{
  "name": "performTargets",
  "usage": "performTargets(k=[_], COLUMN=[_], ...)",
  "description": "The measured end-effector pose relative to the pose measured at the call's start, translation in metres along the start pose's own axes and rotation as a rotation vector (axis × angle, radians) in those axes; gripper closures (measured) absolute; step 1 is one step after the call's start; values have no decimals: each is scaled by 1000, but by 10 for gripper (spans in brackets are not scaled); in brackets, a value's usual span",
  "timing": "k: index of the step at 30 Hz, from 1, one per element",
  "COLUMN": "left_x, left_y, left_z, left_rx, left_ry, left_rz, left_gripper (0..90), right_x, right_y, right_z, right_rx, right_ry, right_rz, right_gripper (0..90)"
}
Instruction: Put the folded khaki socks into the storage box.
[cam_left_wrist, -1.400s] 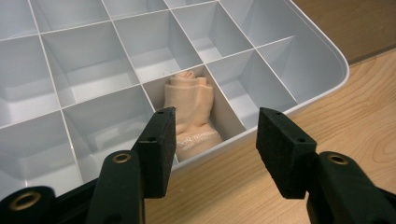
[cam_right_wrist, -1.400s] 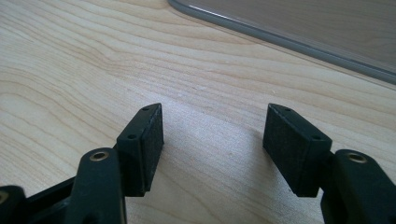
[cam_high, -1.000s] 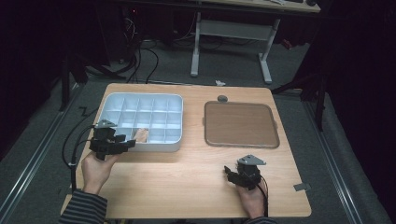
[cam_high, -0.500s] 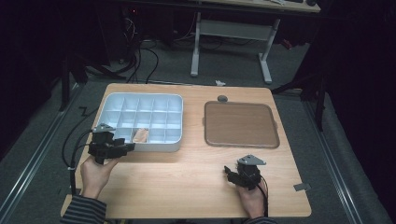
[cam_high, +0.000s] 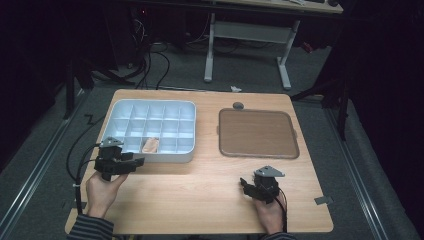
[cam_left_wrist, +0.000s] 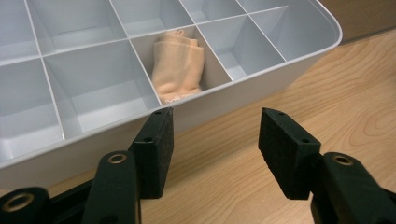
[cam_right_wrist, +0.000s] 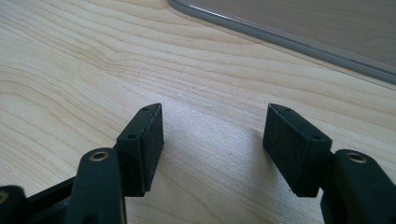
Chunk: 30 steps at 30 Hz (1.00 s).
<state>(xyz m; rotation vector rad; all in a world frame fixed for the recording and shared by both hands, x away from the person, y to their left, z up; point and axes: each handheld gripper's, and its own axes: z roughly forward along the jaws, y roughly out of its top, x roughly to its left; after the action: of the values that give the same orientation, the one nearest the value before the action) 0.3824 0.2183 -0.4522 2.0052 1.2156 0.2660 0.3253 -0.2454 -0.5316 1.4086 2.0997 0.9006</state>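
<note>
Left tongs (cam_left_wrist: 215, 140) now back from the sock (cam_left_wrist: 180, 65), empty and agape; right tongs (cam_right_wrist: 212, 140) likewise.

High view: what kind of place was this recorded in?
Likely a lab or workshop set up for recording, not a home: a wooden table on grey carpet, loose cables on the floor, and a second desk's metal legs behind.

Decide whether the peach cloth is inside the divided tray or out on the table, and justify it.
Inside. The folded peach cloth lies within one front-row compartment of the white divided tray, its walls around it; the left gripper stands open outside the tray's rim.
</note>
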Motion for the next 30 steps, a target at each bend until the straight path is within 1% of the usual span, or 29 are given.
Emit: performTargets(k=[11,19,30], left_x=[-3,-3,-7], left_y=[-7,-13,-15], left_z=[0,2,5], left_rx=[0,-8,-4], left_ry=[-11,-28,-36], left_rz=[-4,-25,-23], left_gripper=[455,452,449], right_x=[0,0,0], right_y=[0,0,0], right_z=[0,0,0], right_rx=[0,0,0], right_ry=[-1,0,-1], right_rz=[0,-1,0], right_gripper=[381,381,381])
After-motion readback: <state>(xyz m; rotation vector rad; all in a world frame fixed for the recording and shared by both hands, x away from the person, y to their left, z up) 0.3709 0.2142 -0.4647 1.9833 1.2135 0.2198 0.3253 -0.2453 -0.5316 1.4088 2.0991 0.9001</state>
